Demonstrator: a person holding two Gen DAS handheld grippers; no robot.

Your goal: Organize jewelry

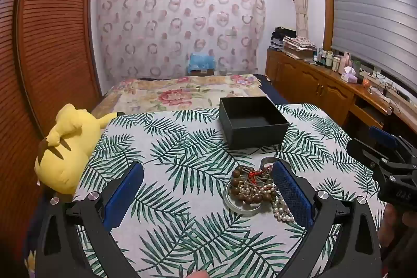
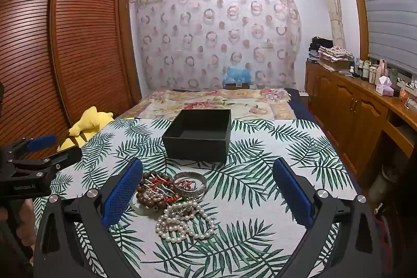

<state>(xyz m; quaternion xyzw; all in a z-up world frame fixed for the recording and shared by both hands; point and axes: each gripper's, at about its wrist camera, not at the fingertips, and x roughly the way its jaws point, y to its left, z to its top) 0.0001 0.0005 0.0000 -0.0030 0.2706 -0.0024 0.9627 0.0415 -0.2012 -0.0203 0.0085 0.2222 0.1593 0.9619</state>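
Observation:
A heap of jewelry lies on the leaf-print tablecloth (image 2: 273,173): brown wooden beads (image 2: 146,196), a pearl necklace (image 2: 182,223), a silver bangle (image 2: 190,183) and a pale ring bangle (image 1: 234,205). The heap also shows in the left wrist view (image 1: 255,186). An open, empty black box (image 2: 199,137) stands just behind it, also in the left wrist view (image 1: 252,121). My right gripper (image 2: 208,189) is open, its left finger beside the beads. My left gripper (image 1: 208,192) is open, its right finger over the heap's right side.
A yellow plush toy (image 1: 67,145) lies at the table's left edge. A bed (image 2: 219,100) with a floral cover is behind the table. A wooden wardrobe (image 2: 65,48) stands on the left, a wooden sideboard (image 2: 365,106) with bottles on the right.

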